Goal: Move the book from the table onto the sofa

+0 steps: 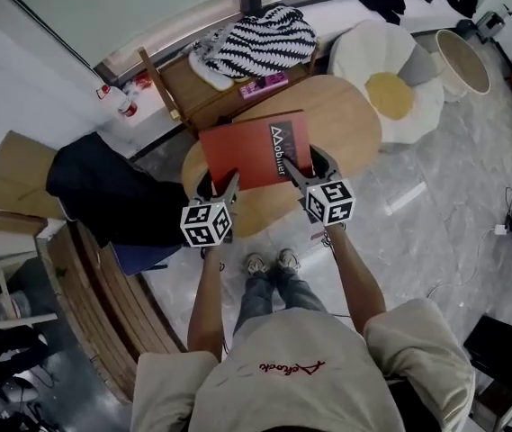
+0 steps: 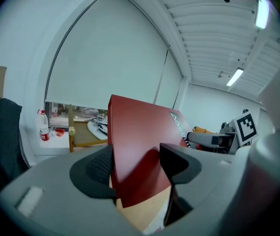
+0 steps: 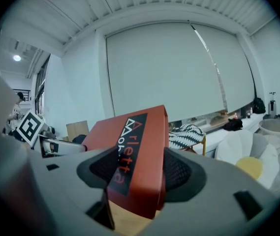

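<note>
Nearest the lens: my pale shirt (image 1: 309,367), both forearms reaching forward. Left: my left gripper (image 1: 220,185), jaws clamped on the near left corner of the red book (image 1: 254,154), one pad on each cover. Centre: the book, held tilted over the round wooden table (image 1: 350,115); whether its far edge touches the tabletop I cannot tell. Right: my right gripper (image 1: 308,167), jaws likewise closed on the book's near right corner, by its black title strip (image 1: 278,148). Background, left to right: dark jacket (image 1: 103,192), striped cloth (image 1: 260,39) on a wooden chair (image 1: 203,88), flower-shaped cushion (image 1: 386,88).
</note>
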The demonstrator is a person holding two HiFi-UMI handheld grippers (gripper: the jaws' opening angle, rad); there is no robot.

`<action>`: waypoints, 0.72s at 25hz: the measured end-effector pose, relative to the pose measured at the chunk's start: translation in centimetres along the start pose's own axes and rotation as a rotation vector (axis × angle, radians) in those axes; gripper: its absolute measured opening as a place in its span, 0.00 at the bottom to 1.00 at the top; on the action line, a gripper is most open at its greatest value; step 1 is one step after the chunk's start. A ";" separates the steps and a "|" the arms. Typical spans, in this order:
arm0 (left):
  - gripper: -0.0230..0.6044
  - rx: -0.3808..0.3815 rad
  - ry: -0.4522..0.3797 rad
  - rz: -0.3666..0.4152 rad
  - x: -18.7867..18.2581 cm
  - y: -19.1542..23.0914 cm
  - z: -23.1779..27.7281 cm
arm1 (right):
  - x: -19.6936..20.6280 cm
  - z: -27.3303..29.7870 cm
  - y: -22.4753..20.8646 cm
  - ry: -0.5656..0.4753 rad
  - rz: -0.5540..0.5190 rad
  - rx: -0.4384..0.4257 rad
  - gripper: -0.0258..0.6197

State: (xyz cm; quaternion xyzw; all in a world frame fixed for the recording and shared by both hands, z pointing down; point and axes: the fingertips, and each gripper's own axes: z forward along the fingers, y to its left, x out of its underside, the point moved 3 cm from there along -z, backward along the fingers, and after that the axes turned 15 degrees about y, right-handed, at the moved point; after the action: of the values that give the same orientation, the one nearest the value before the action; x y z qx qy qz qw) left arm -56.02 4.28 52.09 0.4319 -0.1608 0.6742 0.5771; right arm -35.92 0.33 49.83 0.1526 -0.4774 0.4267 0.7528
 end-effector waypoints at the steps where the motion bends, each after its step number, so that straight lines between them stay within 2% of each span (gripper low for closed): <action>1: 0.50 -0.001 -0.010 0.006 -0.6 -0.3 -0.6 | -0.7 -0.6 0.3 -0.011 -0.006 0.001 0.45; 8: 0.50 -0.014 -0.077 0.038 -4.0 -1.9 -4.9 | -4.8 -4.0 2.3 -0.080 -0.046 0.003 0.45; 18: 0.50 -0.003 -0.139 0.080 -6.6 -3.7 -8.6 | -7.5 -7.9 4.2 -0.150 -0.070 0.028 0.45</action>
State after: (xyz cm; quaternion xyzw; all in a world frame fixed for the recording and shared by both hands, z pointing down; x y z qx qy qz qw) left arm -56.24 7.28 41.07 0.4698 -0.2187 0.6648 0.5380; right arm -35.96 4.11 38.83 0.2112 -0.5207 0.3940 0.7274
